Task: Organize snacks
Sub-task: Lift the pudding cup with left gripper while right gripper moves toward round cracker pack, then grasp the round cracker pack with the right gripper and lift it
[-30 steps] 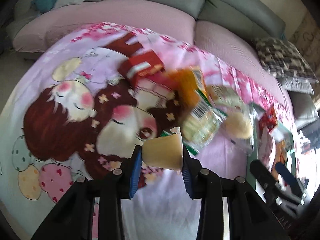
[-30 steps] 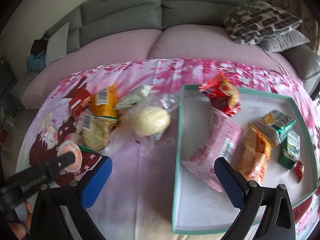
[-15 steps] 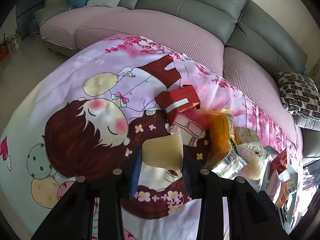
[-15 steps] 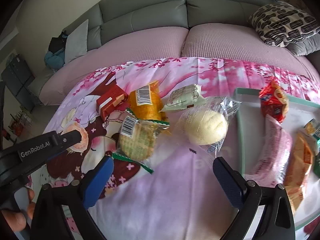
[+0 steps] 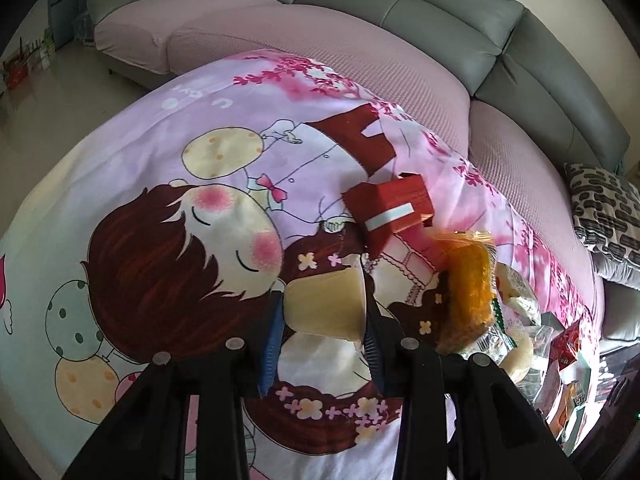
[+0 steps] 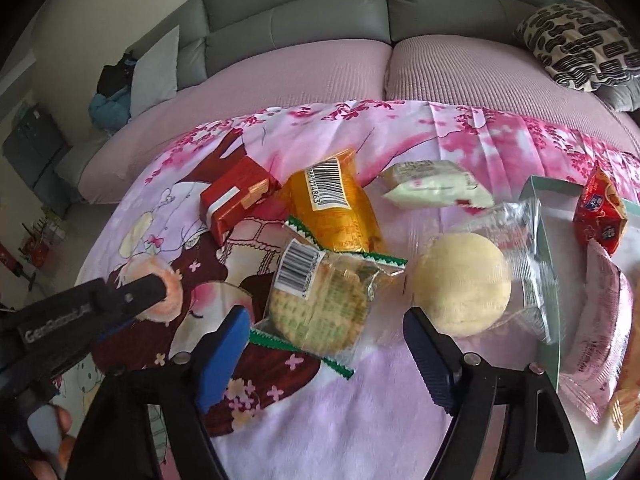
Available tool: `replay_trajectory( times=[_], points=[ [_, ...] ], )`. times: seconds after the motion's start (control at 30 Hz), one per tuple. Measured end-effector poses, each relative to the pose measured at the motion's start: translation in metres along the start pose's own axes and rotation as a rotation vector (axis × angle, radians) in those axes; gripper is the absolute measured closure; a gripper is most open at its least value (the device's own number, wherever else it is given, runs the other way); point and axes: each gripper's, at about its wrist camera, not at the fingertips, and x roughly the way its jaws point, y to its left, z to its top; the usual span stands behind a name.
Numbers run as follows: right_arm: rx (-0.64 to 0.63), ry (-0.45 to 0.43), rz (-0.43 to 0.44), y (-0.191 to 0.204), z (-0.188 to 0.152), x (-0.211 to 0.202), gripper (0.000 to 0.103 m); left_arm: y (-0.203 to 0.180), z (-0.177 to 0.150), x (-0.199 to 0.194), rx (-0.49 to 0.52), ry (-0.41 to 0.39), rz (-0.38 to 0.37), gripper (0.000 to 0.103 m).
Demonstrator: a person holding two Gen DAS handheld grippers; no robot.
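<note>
Both views have swung left across the cartoon bedsheet, sofa behind.

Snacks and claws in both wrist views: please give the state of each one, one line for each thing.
Left claw: shut on the pudding cup.
Pudding cup: held on its side, sealed.
Right claw: open, jaws have just been closing, cracker pack between them.
Cracker pack: lying flat, sealed.
Round bun: in clear wrapper, on the cloth.
Red box: closed, on the cloth.
Tray: holds several packets.
</note>
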Motion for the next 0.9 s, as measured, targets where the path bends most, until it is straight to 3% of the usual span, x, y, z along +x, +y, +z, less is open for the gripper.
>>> replay_trajectory(
  times=[0.27, 0.33, 0.57, 0.9],
  points=[
    [-0.033, -0.008, -0.024, 0.009, 0.005, 0.006, 0.024, -0.001, 0.000, 0.001, 0.004, 0.009, -0.013, 0.064],
    [-0.041, -0.003, -0.026, 0.010, 0.004, 0.008, 0.034, -0.001, 0.000, 0.001, 0.005, 0.008, -0.013, 0.064],
    [-0.013, 0.014, -0.025, 0.003, 0.002, 0.013, 0.049, -0.003, 0.000, 0.000, 0.009, 0.008, -0.016, 0.064],
    [-0.008, -0.060, -0.011, -0.003, 0.004, -0.025, 0.051, -0.009, 0.001, -0.007, 0.032, -0.015, -0.021, 0.065]
  ],
)
